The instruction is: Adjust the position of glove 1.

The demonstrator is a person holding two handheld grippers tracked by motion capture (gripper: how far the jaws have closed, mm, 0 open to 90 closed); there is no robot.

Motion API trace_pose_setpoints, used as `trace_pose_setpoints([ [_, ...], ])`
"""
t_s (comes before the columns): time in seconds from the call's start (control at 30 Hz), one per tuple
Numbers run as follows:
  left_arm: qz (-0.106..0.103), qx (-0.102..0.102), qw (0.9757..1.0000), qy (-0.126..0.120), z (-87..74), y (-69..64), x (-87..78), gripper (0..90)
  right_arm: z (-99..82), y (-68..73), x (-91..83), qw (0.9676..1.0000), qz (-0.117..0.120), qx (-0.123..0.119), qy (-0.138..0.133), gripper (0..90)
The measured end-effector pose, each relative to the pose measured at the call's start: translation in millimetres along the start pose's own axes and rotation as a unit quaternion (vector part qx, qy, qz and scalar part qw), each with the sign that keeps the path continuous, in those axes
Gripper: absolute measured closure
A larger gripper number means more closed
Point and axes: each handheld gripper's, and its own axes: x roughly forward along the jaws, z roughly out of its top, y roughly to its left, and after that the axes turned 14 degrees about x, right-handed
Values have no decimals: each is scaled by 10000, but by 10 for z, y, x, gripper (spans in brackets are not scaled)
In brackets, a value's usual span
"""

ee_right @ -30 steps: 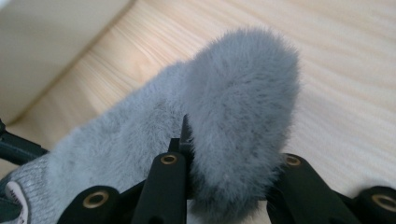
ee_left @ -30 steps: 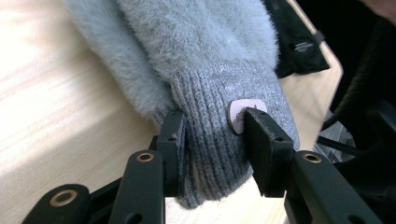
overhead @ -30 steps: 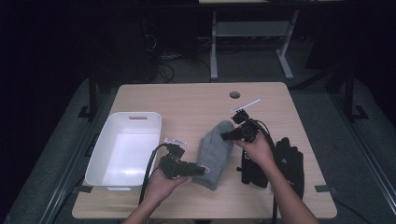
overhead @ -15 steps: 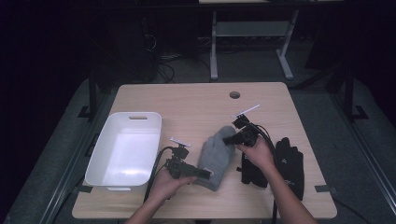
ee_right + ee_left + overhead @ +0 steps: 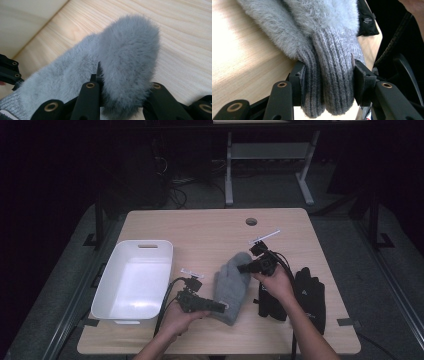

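Grey mittens (image 5: pixel 231 287): a fluffy pair with ribbed knit cuffs, one laid on the other, lying on the wooden table (image 5: pixel 210 232) right of centre, cuffs toward the person and tips toward the far edge.

Left gripper (image 5: pixel 220 307): held in the person's left hand at the near end of the pair. In the left gripper view both ribbed cuffs (image 5: pixel 332 82) sit side by side between the jaws, and the pads press against them on either side; the jaws have just been closing on the cuffs.

Right gripper (image 5: pixel 241 268): held in the person's right hand at the far end of the pair. In the right gripper view its jaws clamp the rounded furry tip of the upper mitten (image 5: pixel 130 65), which stands up a little from the lower mitten (image 5: pixel 62 75) beneath it.

White bin (image 5: pixel 112 290): rectangular, open-topped, with a handle slot in its far wall, standing on the left part of the table, apart from the mittens.

Black gloves (image 5: pixel 310 295): lying flat on the table just right of the person's right hand, near the right edge.

Cable hole (image 5: pixel 251 221): round, in the table's far part.
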Motion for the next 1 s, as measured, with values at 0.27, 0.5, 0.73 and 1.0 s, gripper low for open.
trace_pose_setpoints([
  [0.27,155,236,9994,-194,131,-141,-336,524,143,171,-217,9995,209,-51,-232,739],
  [0.5,299,401,9983,-292,181,-204,-620,523,306,378,-336,9985,379,-170,-360,739],
  [0.73,388,386,9976,-415,176,-202,-817,522,440,542,-343,9979,438,-301,-380,739],
  [1.0,488,441,9966,-488,199,-219,-1034,520,579,724,-373,9970,506,-417,-409,739],
])
